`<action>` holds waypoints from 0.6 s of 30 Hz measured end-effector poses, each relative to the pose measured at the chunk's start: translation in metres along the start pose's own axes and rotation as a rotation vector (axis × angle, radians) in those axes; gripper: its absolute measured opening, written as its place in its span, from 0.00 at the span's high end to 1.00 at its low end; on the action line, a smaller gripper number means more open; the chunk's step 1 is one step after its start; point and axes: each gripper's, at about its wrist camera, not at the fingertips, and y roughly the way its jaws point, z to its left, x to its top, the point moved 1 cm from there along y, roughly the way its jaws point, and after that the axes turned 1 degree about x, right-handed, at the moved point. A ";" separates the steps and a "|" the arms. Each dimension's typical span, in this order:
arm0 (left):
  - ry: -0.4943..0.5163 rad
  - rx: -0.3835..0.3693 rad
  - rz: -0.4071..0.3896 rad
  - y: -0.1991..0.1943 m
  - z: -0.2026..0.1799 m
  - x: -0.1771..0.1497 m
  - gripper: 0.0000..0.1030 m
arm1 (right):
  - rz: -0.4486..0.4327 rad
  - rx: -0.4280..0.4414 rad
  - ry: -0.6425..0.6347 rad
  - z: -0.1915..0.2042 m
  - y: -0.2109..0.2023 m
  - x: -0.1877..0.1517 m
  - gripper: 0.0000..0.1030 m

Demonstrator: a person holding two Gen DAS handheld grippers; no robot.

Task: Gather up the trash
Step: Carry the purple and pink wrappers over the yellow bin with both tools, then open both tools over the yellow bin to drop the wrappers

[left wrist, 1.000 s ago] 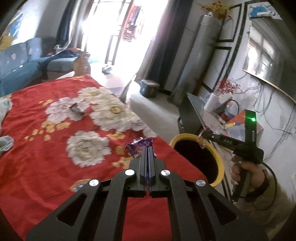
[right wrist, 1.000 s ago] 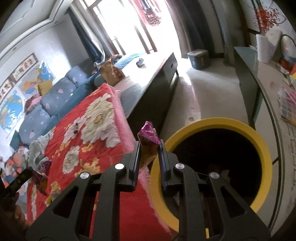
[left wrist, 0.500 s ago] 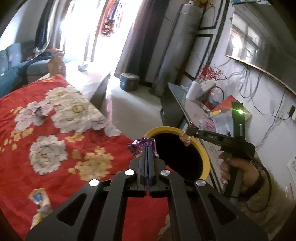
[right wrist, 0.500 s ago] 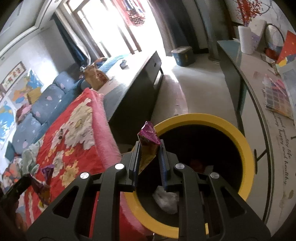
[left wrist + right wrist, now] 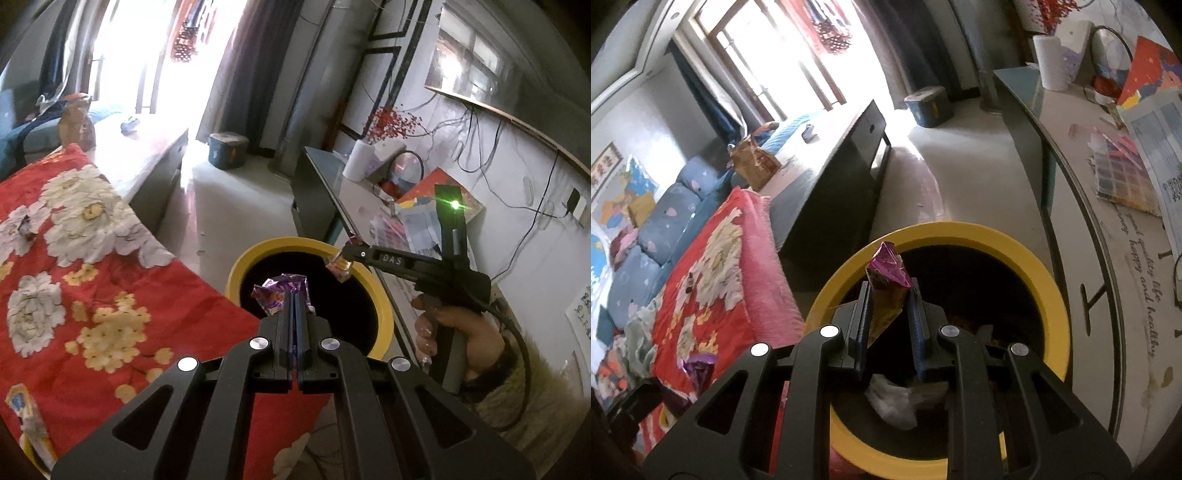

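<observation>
Wrappers (image 5: 282, 291) (one per tool) now hang over the yellow bin (image 5: 380, 295), past the blanket.

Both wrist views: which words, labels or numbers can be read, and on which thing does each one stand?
"DAS": black arm of the right gripper.
"good quality life", "happy and healthy": pale glass-topped table.
Pink foil wrapper, purple foil wrapper, papers, wall posters: print too blurred.

We observed strong daylight entering through a tall window (image 5: 783, 70) flanked by dark curtains (image 5: 251, 66). A blue sofa (image 5: 653, 229) stood against the pale wall (image 5: 639, 122). A dark low cabinet (image 5: 834, 192) bordered the grey floor (image 5: 960, 170).
</observation>
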 end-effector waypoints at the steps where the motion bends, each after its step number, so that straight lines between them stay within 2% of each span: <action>1: 0.003 -0.004 0.006 0.004 -0.002 0.000 0.99 | 0.000 -0.003 0.006 -0.003 0.000 0.001 0.86; 13: 0.030 -0.041 0.065 0.046 -0.019 -0.007 0.99 | 0.013 -0.015 0.057 -0.028 0.006 0.001 0.83; 16: 0.043 -0.051 0.068 0.058 -0.023 -0.009 0.99 | 0.021 -0.011 0.058 -0.029 0.008 0.000 0.71; 17: 0.047 -0.060 0.075 0.062 -0.024 -0.010 0.96 | 0.020 -0.016 0.059 -0.030 0.008 0.000 0.67; 18: 0.051 -0.072 0.096 0.068 -0.024 -0.011 0.78 | 0.019 -0.020 0.059 -0.031 0.008 0.000 0.62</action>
